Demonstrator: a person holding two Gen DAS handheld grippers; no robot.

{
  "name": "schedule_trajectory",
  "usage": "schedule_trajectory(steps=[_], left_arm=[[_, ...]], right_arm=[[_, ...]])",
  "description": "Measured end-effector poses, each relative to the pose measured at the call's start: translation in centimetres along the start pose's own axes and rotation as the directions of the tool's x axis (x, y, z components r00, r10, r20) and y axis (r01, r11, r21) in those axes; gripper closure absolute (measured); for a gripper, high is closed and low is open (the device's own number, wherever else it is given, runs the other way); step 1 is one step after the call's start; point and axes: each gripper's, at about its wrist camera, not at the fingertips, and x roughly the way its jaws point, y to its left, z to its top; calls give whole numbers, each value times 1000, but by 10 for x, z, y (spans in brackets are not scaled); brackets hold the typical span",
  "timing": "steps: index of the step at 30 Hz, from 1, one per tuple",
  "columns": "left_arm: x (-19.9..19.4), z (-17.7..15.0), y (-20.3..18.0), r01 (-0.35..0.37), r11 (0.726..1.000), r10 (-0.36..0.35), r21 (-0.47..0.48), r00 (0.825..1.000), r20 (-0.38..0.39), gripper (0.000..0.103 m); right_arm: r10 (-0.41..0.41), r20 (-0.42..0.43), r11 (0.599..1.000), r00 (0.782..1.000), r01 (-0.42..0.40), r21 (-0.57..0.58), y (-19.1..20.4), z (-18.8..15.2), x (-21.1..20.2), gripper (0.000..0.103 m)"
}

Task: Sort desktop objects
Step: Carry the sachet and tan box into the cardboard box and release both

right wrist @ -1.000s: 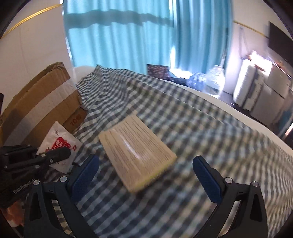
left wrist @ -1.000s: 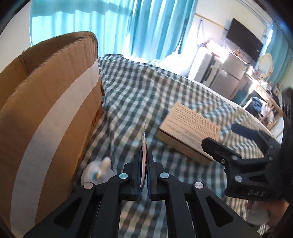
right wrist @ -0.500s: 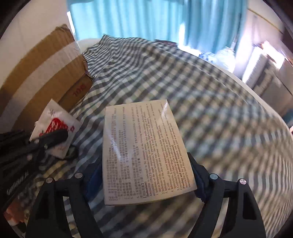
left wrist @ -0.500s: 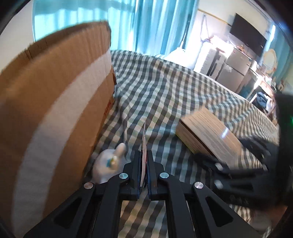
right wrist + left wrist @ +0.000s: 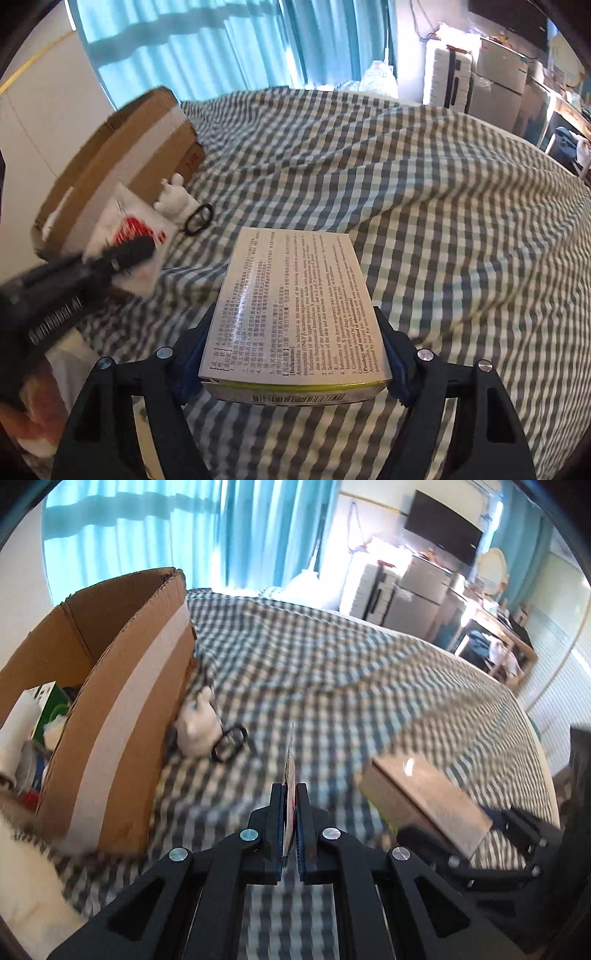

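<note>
Right wrist: claw tilted down, astride box.

A figurine and ring lay on the checked cloth, just right of the cardboard box. Packages sat inside the box.

We see bright daylight coming through the teal curtains at the far side, blowing out the white boxes far right. Glare streaks the medicine box top. Motion blur smears the checked cloth and the near edges in the left view. Fisheye bending curves the edges, and dark vignette rims the corners.
</note>
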Motion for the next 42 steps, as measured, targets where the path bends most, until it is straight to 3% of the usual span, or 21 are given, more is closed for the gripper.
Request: schedule_trajectory(steps=[8,14,21,25,32,42], left_arm=[[-55,-15,-7,10,1000,-11,16,999,45,98],[-90,-2,-1,38,999,-38,8,994,98,98],[-123,22,38,67,997,-60,-39,986,154,98],[-135,36,72,71,993,-53,-90,981,188,98],[-131,67,146,1,990,27,-138,978,206,97],[-77,69,234,-110,980,128,-164,986,106,97]], right_arm=[[-54,92,998,994,55,-5,26,-11,-70,27],[-72,154,996,985,80,-41,50,-6,-110,27],[-44,213,993,976,65,-96,84,17,-139,27],[10,230,990,973,22,-139,115,49,-130,27],[97,205,972,974,-48,-231,182,94,-91,27],[175,113,951,978,-138,-278,249,131,-5,27]])
